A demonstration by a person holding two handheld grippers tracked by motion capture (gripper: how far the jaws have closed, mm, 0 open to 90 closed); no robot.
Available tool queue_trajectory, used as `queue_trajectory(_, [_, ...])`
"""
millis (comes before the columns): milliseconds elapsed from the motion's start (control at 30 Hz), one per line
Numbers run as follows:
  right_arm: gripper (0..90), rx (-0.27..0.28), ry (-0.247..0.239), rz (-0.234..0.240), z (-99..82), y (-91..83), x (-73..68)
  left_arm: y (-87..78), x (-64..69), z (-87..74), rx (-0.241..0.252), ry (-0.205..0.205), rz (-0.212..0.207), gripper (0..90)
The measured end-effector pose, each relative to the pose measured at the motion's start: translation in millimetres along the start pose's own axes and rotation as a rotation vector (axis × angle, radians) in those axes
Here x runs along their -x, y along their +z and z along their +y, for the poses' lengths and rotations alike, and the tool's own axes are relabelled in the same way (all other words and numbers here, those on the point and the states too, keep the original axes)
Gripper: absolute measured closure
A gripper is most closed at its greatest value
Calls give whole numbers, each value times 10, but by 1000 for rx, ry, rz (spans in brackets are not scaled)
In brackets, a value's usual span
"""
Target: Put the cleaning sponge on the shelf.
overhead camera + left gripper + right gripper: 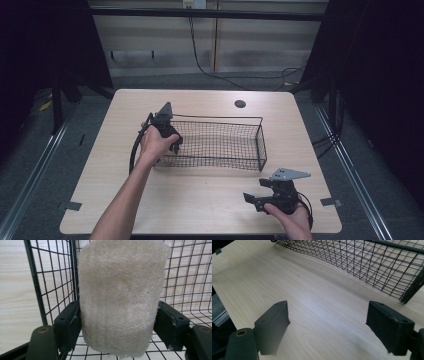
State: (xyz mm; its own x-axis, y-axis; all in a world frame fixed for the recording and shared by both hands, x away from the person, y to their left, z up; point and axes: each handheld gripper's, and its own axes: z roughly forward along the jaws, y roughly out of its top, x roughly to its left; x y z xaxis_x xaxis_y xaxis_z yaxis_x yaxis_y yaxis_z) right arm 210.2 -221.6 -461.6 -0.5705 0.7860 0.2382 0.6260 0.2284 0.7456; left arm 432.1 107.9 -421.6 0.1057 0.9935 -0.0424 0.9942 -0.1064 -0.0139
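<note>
Between the two jaws of your left gripper [117, 325] sits a pale loofah sponge [120, 297], clamped at its lower part and standing upright, already inside the left end of the black wire basket [252, 120]. I judge that the step is to set the sponge down in the basket, so lower it until its bottom rests on the mesh floor before you release; the fibres can catch on the wires [33, 280] just beside it, so keep it off the corner. Open the jaws slowly and lift straight up. Your right gripper [256, 200] waits with its jaws apart and holding nothing, over the light wooden table [200, 205], near the basket's right end.
</note>
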Motion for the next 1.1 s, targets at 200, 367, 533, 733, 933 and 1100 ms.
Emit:
queue_trajectory(200, [179, 1, -1, 1, 1, -2, 0, 31, 14, -1, 5, -8, 14, 284])
queue_trajectory(367, [181, -1, -1, 2, 0, -1, -2, 79, -10, -2, 4, -10, 10, 284])
queue_trajectory(533, [181, -2, -8, 0, 1, 3, -1, 106, -2, 2, -4, -6, 4, 283])
queue_trajectory(733, [182, -2, -9, 4, 0, 3, 1, 127, 8, -4, 4, 2, 13, 281])
queue_trajectory(933, [183, 0, -9, 7, 3, 3, -8, 147, 19, -8, 6, 15, 1, 278])
queue_trajectory(1100, [182, -1, -12, 8, 2, 4, -5, 143, 15, -10, -7, 20, -9, 273])
